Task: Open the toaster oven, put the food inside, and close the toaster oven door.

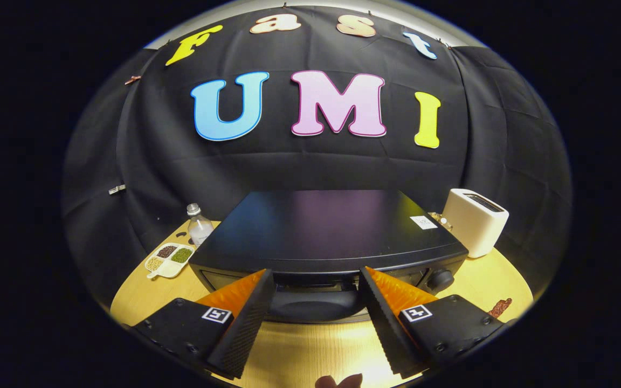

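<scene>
Two fingers of the gripper (316, 302) stand spread apart and grasp nothing, framing the door handle (313, 304) of the black toaster oven (321, 231) at twelve o'clock, just ahead on the wooden table (299, 350). The handle looks a stiff, smooth bar, probably slippery; the hinged door likely swings down with some weight, so a firm pinch at the bar's middle seems best. A control knob (441, 279) sits at two o'clock. Food (499, 308), small and dark, lies on the table at three o'clock. A divided dish (170, 260) and bottle (199, 225) stand at ten o'clock, a white toaster (475, 221) at one.
</scene>
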The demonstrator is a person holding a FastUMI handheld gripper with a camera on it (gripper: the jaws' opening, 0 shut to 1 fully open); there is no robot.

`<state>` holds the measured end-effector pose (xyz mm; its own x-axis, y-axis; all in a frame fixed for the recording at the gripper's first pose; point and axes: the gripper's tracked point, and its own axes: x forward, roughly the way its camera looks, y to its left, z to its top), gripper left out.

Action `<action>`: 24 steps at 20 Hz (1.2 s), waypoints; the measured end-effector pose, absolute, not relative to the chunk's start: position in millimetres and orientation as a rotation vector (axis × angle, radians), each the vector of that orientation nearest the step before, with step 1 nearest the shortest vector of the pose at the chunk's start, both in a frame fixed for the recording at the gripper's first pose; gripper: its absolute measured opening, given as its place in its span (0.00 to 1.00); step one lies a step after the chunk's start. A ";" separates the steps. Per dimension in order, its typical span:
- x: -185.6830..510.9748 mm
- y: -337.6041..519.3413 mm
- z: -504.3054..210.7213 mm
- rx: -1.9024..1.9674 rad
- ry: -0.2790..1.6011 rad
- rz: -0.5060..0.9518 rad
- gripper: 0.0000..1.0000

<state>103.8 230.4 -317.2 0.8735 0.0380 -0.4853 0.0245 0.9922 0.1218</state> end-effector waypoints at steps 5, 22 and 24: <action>95.1 232.6 -317.3 0.123 0.521 0.012 0.99; -8.6 236.5 -353.8 0.181 0.610 -0.013 0.99; -18.7 238.9 -364.9 0.169 0.636 -0.009 0.99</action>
<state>-18.7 238.9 -364.9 0.8051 0.0432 -0.5916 0.0603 0.9862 0.1541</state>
